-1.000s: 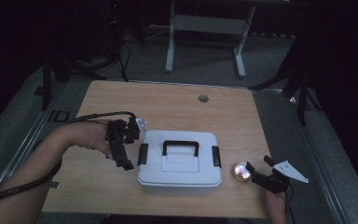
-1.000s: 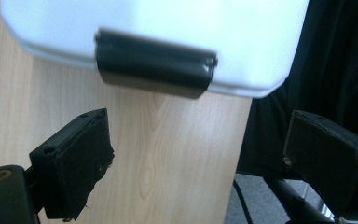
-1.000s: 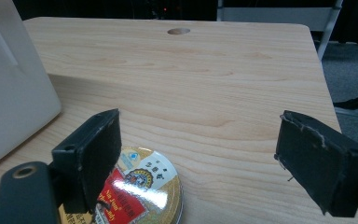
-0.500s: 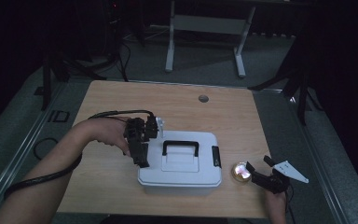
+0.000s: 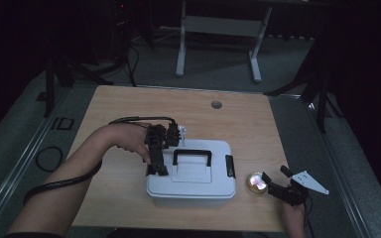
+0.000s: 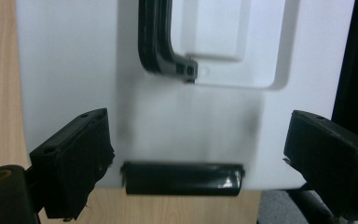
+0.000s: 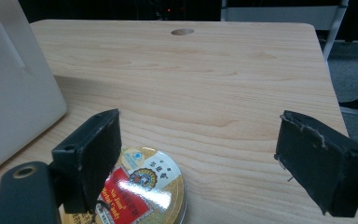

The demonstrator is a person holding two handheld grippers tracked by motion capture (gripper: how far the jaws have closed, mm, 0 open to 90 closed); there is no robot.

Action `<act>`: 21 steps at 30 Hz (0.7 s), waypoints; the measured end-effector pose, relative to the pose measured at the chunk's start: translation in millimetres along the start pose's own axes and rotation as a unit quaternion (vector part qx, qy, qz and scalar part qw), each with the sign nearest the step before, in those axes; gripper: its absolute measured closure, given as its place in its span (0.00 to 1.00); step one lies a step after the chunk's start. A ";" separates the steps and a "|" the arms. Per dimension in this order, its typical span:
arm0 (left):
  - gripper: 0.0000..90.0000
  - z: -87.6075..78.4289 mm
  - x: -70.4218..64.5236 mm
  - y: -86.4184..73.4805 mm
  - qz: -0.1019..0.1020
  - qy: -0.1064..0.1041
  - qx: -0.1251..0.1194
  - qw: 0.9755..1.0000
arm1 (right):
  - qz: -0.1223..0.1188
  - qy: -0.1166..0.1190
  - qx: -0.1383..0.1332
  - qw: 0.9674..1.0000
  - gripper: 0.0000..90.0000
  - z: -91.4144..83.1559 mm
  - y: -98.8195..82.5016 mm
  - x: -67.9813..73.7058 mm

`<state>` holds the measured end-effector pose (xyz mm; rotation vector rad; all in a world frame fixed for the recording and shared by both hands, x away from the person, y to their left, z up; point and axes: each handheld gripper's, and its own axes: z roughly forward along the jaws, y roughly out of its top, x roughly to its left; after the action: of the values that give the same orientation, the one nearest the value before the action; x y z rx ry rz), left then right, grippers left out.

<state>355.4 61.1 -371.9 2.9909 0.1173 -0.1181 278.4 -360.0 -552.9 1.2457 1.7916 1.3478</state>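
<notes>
tin [image 5: 257, 182]: a small round one, laid flat near the table's front right corner, just right of the box; no long axis to speak of, label turned up, seen red and gold in the right gripper view [image 7: 140, 186]
right gripper [image 5: 274, 184]: held low at the front right edge, jaws spread wide, nothing pinched; the tin is seen under its left jaw, touching or not can't be told
box [image 5: 193, 173]: white plastic, set at the table's front edge around the middle, long axis run left to right along that edge, lid up
latch [image 6: 182, 178]: black bar on the box's left end, seen right between the left jaws
left gripper [image 5: 158, 166]: held over the left end of the box lid, pointed down, jaws spread wide with the latch in the gap, nothing clamped
handle [image 5: 192, 156]: black, folded flat on the lid, run the same way as the box
table [image 5: 178, 109]: light wood, with a small round hole [image 5: 216, 104] near the far edge
</notes>
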 end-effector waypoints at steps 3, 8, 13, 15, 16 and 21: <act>0.08 0.9 2.0 5.4 0.002 0.001 -0.002 1.000 | 0.001 0.002 -0.001 1.000 0.15 -0.1 -0.1 -0.4; 0.10 1.8 2.5 12.6 0.004 0.006 0.005 1.000 | 0.001 0.003 -0.002 1.000 0.15 -0.3 -0.1 -0.6; 0.20 1.0 3.1 18.6 0.007 0.010 0.012 1.000 | 0.001 0.006 -0.001 1.000 0.15 -0.3 -0.1 -0.8; 0.25 0.7 3.4 20.9 0.014 0.009 0.011 1.000 | 0.000 0.006 0.000 1.000 0.15 -0.4 -0.1 -0.8; 0.32 0.9 2.6 21.5 0.014 0.008 0.010 1.000 | 0.001 0.006 0.000 1.000 0.15 -0.4 -0.1 -0.8; 0.55 1.3 3.1 27.8 0.022 0.011 0.009 1.000 | 0.000 0.007 0.000 1.000 0.15 -0.3 0.0 -0.8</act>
<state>360.7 33.7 -369.5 3.0114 0.0523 -0.0818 278.4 -360.8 -552.8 1.2404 1.8016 1.3596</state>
